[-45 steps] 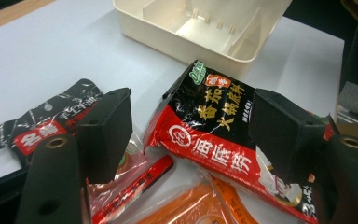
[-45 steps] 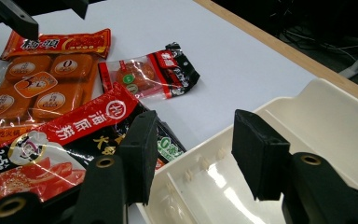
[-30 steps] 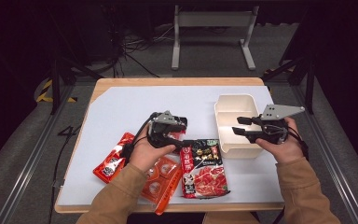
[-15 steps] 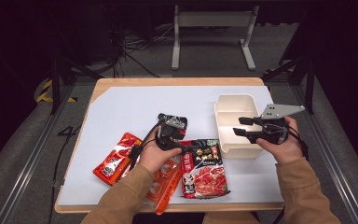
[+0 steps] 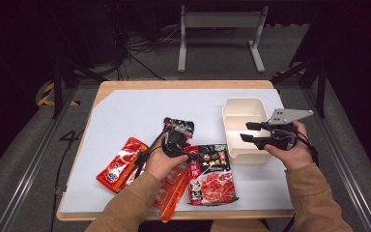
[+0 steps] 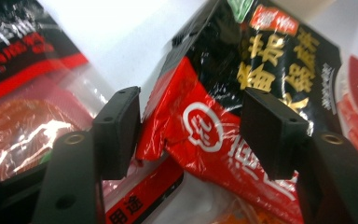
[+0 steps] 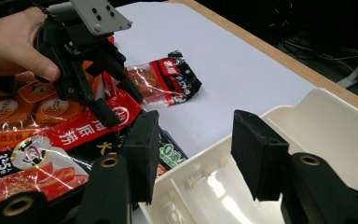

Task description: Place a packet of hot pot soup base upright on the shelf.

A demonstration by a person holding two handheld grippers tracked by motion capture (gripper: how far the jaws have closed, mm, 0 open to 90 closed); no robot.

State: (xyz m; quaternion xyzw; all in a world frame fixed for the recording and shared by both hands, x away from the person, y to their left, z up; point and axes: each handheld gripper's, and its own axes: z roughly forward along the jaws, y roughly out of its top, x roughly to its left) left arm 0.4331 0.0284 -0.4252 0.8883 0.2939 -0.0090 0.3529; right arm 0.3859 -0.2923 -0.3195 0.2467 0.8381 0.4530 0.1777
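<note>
large packet (image 5: pixel 211 174), long axis toward person

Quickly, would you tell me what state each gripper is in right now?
Left gripper: open, jaws closing around the red-and-black packet.
Right gripper: open, empty.

1. Gold Chinese characters, too distorted to be made out, are printed on the black and red packet (image 6: pixel 242 107).
2. A white round logo is seen on its red part.
3. "3·5" is read on the large packet (image 7: pixel 23 175).
4. A painted "4" is seen on the floor (image 5: pixel 72 137).
</note>
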